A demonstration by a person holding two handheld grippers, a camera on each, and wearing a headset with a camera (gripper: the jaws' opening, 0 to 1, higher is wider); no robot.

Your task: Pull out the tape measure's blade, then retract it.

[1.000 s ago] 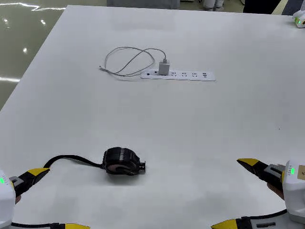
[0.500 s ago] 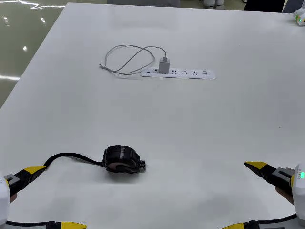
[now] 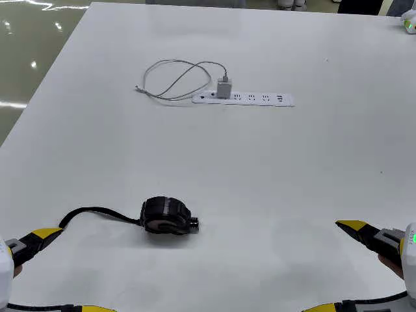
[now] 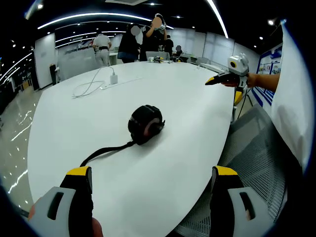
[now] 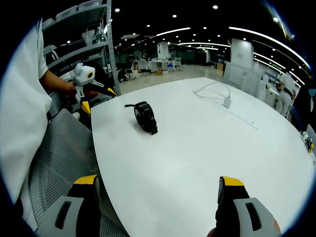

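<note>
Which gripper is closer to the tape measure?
Left. The left gripper sits by the strap's end, left of the tape measure; the right gripper is far off to its right.

Compact round black tape measure (image 3: 166, 217) rests on white tabletop (image 3: 273, 169), near its front edge. Blade wound in; small end hook sits at case mouth, right side. Black wrist strap (image 3: 97, 213) trails leftward in a curve.

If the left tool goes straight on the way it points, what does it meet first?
Probably the tape measure, almost dead ahead of the left tool; its strap lies just off that line.
</note>
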